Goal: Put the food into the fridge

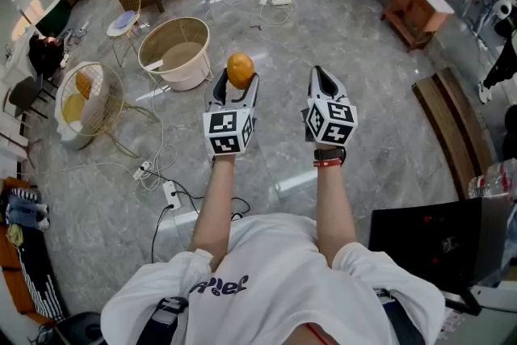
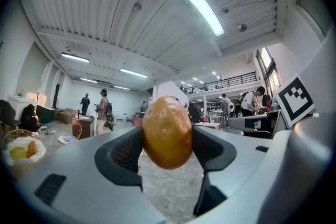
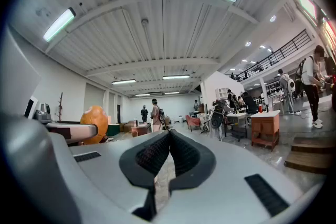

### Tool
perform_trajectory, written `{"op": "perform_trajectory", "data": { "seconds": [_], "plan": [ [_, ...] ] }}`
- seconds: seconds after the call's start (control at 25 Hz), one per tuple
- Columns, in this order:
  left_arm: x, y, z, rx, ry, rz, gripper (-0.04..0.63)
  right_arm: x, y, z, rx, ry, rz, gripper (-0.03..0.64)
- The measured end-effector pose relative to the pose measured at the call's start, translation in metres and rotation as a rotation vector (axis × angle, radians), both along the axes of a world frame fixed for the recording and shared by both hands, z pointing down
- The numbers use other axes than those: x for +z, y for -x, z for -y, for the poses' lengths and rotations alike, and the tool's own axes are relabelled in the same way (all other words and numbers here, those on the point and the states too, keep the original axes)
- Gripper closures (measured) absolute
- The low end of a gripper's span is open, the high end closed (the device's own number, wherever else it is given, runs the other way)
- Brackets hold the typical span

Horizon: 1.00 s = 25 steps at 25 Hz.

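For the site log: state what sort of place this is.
Likely a big open workshop or lab hall: high ribbed ceiling with strip lights, a mezzanine railing, and power strips loose on the stone floor.

The person wears a white short-sleeved T-shirt (image 1: 279,275) with dark lettering and a red-and-black wristband (image 1: 328,158). Left gripper (image 1: 239,79), right gripper (image 1: 321,77): grey, black-and-white marker cubes.

Strip lights (image 2: 202,5) shine over a glossy grey floor (image 1: 363,93) with loose cables (image 1: 148,170), a wooden desk (image 1: 416,8) and perhaps a beige tub (image 1: 175,52).
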State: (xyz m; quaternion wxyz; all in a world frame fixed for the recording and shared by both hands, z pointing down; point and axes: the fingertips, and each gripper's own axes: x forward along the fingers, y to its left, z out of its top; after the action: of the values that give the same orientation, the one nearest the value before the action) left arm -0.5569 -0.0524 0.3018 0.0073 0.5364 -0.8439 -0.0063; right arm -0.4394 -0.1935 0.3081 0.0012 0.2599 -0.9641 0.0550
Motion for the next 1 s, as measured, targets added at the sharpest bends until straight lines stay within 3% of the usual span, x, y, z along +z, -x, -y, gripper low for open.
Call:
{"op": "perform_trajectory", "data": {
  "seconds": [0.2,0.48,1.0],
  "plan": [
    [-0.002,-0.03,0.017,0.016,0.002,-0.006,0.299,0.004,-0.034,0.017,0.03,0.03,0.01,0.603],
    [0.008,-0.101,0.055,0.098,0.04,-0.014,0.299,0.022,-0.107,0.036,0.078,0.081,0.003,0.603],
    [0.02,-0.233,0.138,0.383,0.073,-0.005,0.299,0.038,-0.252,0.081,0.317,0.125,0.034,0.603]
  ]
}}
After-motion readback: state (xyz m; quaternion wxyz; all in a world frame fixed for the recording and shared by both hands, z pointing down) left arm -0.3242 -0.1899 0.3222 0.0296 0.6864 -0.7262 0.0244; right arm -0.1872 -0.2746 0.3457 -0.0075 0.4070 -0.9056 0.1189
